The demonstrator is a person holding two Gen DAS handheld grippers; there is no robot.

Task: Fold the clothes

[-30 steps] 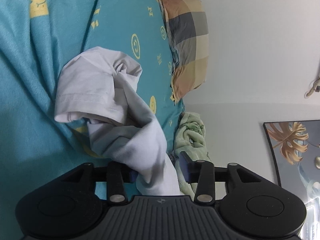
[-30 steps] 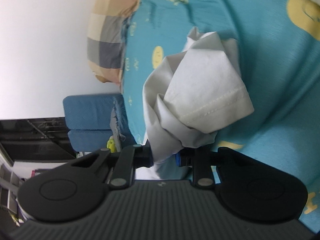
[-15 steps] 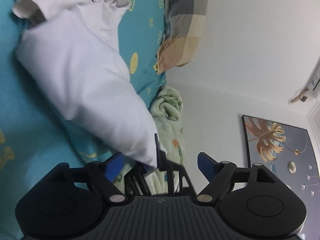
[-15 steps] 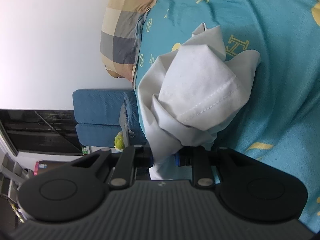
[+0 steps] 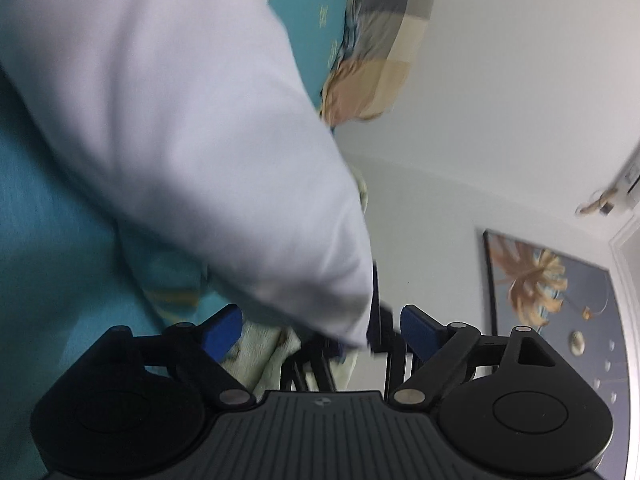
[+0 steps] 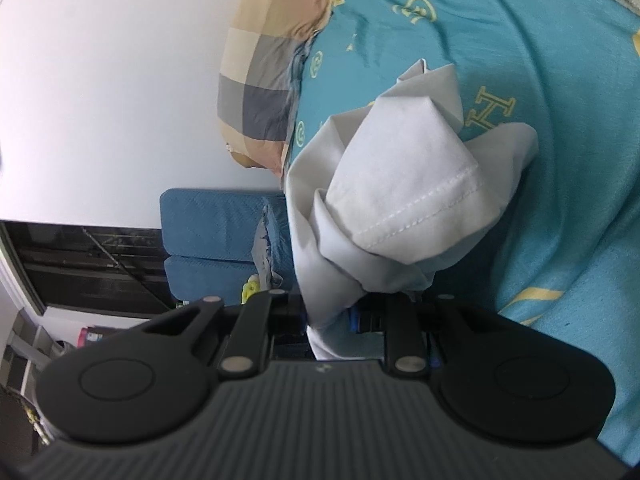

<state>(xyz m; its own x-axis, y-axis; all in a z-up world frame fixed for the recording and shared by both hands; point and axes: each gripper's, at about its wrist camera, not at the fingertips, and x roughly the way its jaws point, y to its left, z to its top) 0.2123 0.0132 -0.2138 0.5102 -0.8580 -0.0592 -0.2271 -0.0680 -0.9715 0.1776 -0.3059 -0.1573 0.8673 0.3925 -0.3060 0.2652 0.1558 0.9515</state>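
Observation:
A white garment is blurred and fills the upper left of the left wrist view, over the teal bed sheet. Its lower corner hangs between the blue pads of my left gripper, which stands open and clamps nothing. A dark frame shows just behind that corner; I cannot tell what it is. In the right wrist view my right gripper is shut on a bunched part of the white garment, whose stitched hem faces the camera above the sheet.
A checked pillow lies at the bed's edge by the white wall. A pale green blanket sits below the left gripper. A blue padded seat and dark shelving stand beside the bed. A leaf painting hangs on the wall.
My left gripper opened and let go of the white garment, which now fills more of its view. The right gripper stayed shut on the garment and shifted slightly.

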